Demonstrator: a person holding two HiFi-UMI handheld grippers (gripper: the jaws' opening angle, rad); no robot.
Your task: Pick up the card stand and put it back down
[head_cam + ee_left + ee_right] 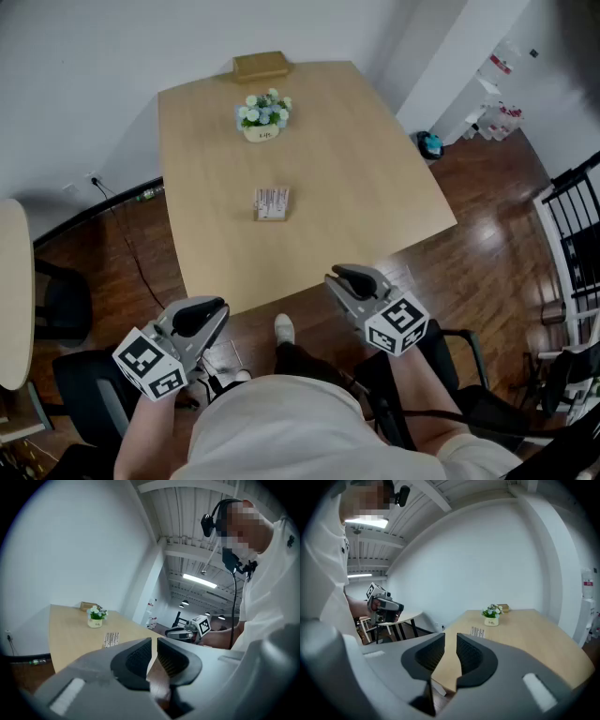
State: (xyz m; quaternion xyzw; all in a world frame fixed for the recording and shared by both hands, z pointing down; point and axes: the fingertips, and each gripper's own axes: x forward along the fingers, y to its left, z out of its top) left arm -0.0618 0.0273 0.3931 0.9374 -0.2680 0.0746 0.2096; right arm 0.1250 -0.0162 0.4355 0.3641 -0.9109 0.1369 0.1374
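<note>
Okay, nothing's under way yet: the pale wooden table stretches ahead of you. Your left gripper and right gripper both hover short of its near edge, each with jaws a narrow slit apart and nothing between them. The small card stand with white cards sits mid-table, untouched, well apart from both grippers and roughly between their lines. Reach, lift and set-down are all left to do

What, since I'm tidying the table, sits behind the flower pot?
A brown box lies behind the flower pot, at the far edge of the table. Its inside is hidden.
</note>
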